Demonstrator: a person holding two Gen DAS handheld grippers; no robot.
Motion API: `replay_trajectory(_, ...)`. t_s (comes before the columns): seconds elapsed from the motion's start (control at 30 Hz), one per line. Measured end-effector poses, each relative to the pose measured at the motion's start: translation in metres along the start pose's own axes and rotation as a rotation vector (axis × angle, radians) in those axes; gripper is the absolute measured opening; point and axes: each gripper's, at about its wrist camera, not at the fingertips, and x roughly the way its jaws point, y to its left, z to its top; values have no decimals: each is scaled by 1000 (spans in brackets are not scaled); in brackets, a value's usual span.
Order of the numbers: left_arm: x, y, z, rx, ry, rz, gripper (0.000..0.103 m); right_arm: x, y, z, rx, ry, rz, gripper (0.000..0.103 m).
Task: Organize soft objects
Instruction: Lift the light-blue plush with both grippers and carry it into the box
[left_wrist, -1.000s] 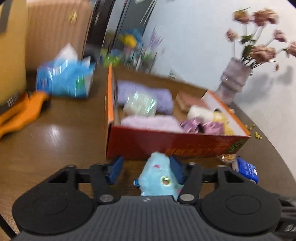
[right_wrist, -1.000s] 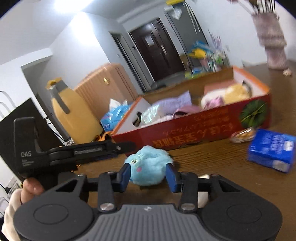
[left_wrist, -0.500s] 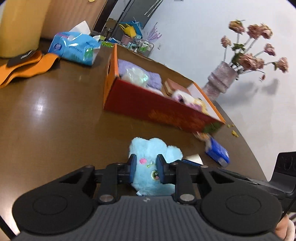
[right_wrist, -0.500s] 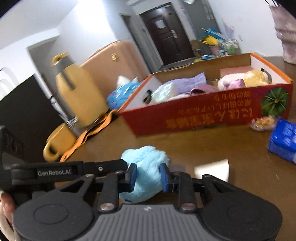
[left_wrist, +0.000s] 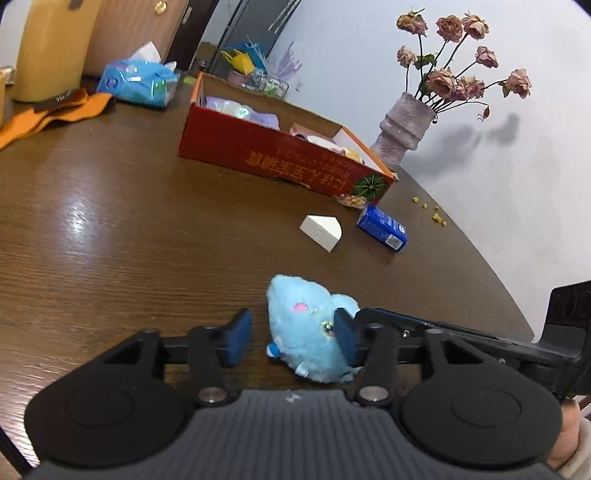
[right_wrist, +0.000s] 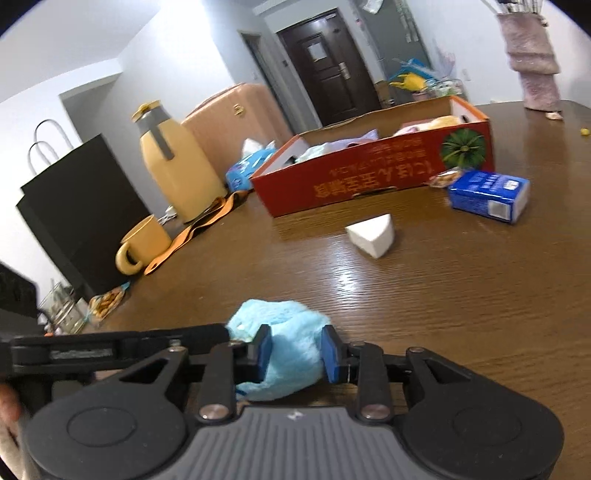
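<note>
Having opened since the earlier frame: left gripper (left_wrist: 291, 339), jaws now loosely flanking blue plush toy (left_wrist: 310, 332). Right gripper (right_wrist: 295, 350) pinching it alone, risking slipping en route to red box (right_wrist: 373, 177).

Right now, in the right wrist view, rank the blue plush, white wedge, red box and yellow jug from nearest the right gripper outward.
1. Blue plush, between the right gripper's jaws.
2. White wedge, ahead, mid-table.
3. Red box, beyond the wedge.
4. Yellow jug, far left.

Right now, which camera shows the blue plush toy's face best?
The left wrist view: the blue plush toy shows its eye and pink cheek patch there. The right wrist view shows only fluffy fur, pinched between the right tool's fingers.
</note>
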Motion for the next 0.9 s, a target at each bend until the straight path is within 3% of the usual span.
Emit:
replay_trajectory(0.2,-3,1,3,5,-9,-7,51,3,-14,-1,109,-17,34,39)
replay_trajectory(0.4,8,2,-2,-2,43,-52,36,12,-13,-3,123,6,61,38)
replay_trajectory(0.47,10,3,-3,-2,39,-59,35,15,-12,-4,124,8,72,31)
replay_trajectory(0.6,9,4,8,4,-3,-77,28,15,-9,4,101,-7,68,29)
replay_trajectory(0.77,14,-12,81,101,-138,-129,27,14,-3,62,19,-111,68,28)
replay_trajectory(0.8,20,-16,104,134,-174,-150,24,17,-2,79,-6,-133,64,22)
replay_trajectory(0.83,30,-18,124,157,-180,-194,19,23,-3,102,-32,-157,68,16)
replay_trajectory(0.9,59,-20,164,186,-165,-289,18,44,-10,142,-39,-160,127,10)
